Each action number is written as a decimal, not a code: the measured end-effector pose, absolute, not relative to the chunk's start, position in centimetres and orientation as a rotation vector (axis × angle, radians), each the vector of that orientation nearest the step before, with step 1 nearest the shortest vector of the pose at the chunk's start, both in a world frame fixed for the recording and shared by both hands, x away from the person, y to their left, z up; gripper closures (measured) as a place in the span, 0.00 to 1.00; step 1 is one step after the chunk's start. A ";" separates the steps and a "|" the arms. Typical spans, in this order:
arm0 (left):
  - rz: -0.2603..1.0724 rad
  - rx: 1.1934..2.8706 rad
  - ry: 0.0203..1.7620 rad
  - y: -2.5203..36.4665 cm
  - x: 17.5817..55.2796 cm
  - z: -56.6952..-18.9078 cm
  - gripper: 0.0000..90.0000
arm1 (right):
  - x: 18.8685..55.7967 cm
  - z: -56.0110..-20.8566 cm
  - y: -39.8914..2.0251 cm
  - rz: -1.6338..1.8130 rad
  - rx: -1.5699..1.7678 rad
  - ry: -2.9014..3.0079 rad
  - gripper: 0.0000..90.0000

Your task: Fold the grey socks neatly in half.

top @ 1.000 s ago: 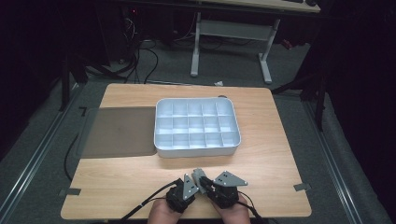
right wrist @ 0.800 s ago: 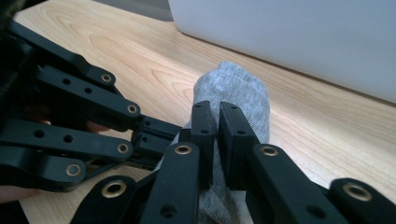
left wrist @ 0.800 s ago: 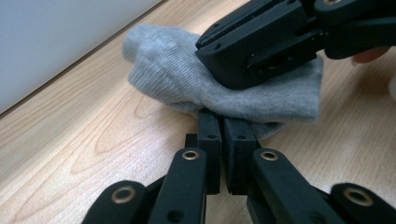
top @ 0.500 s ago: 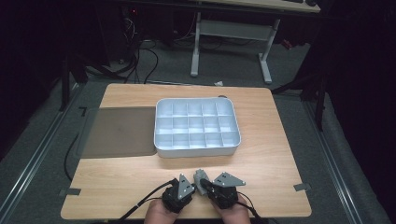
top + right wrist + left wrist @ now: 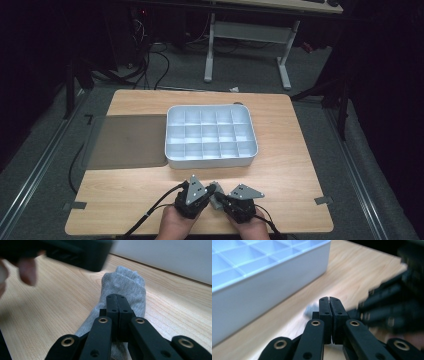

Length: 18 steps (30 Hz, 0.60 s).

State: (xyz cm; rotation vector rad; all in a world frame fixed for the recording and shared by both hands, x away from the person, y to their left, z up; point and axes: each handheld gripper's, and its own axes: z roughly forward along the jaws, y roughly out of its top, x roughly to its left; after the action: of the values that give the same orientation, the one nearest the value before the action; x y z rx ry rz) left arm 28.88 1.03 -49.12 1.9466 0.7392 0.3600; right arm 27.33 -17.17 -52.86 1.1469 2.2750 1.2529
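A small grey knitted sock (image 5: 125,287) lies on the wooden table (image 5: 300,170) near its front edge, between my two grippers (image 5: 216,201). My right gripper (image 5: 117,298) is shut, its jaws pressed together right over the sock; no fabric shows between the tips. My left gripper (image 5: 329,299) is shut too, with nothing in it, and a bit of the grey sock (image 5: 311,309) shows just beyond its tips. In the high view the left gripper (image 5: 213,189) and the right gripper (image 5: 221,198) point at each other, nearly touching.
A white tray (image 5: 210,161) with several empty compartments stands in the middle of the table, its near wall (image 5: 262,292) close to my left gripper. A dark grey mat (image 5: 127,140) lies to its left. Hands hold both grippers at the front edge.
Both grippers have shifted slightly near the front edge and stay close together over the sock. Both stay shut.
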 end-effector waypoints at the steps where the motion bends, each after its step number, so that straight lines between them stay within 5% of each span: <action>1: 0.349 1.948 0.742 0.6 29.2 -49.2 0.99 | 27.3 -52.9 -17.2 1.255 1.147 2.273 1.00; 18: 0.337 1.982 0.822 0.4 30.4 -52.2 1.00 | 26.7 -52.5 -17.8 1.260 1.163 2.247 0.93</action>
State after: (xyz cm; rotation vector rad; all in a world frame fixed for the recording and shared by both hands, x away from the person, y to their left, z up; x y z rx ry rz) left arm 30.41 0.37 -52.18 1.9825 0.8216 0.3371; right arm 26.67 -17.83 -52.49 1.1629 2.2475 1.2604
